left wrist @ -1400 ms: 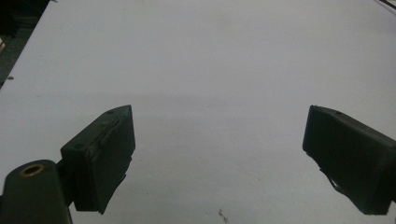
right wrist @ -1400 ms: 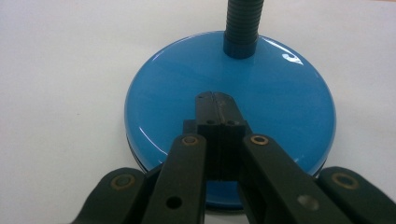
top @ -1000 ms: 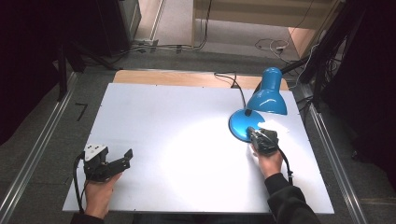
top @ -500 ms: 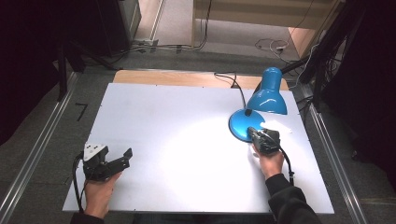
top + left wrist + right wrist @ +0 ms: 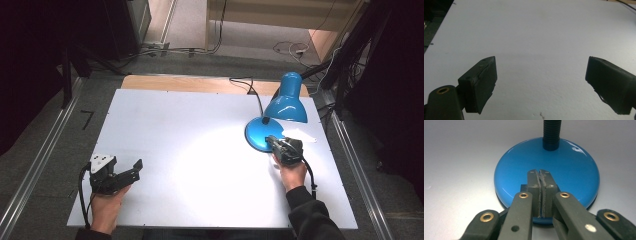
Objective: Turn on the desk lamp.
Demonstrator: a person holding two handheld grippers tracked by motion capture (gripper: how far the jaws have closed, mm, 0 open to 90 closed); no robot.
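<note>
My white, flat rectangular tabletop (image 5: 190, 150)

Near its far right corner stands my glossy blue desk lamp (image 5: 277, 120), its round base flat on the board, beside a small white paper scrap (image 5: 300, 135).

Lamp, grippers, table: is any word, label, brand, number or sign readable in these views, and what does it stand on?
None can be read.
Blue lamp base: glossy, plain, no print.
Lamp shade: plain blue.
Right gripper, jaws closed over the base: brass rivets, no lettering.
Left gripper, jaws apart: bare black pads.
White table: unmarked apart from small specks.
Small black switch block on the base: no visible marking.
</note>
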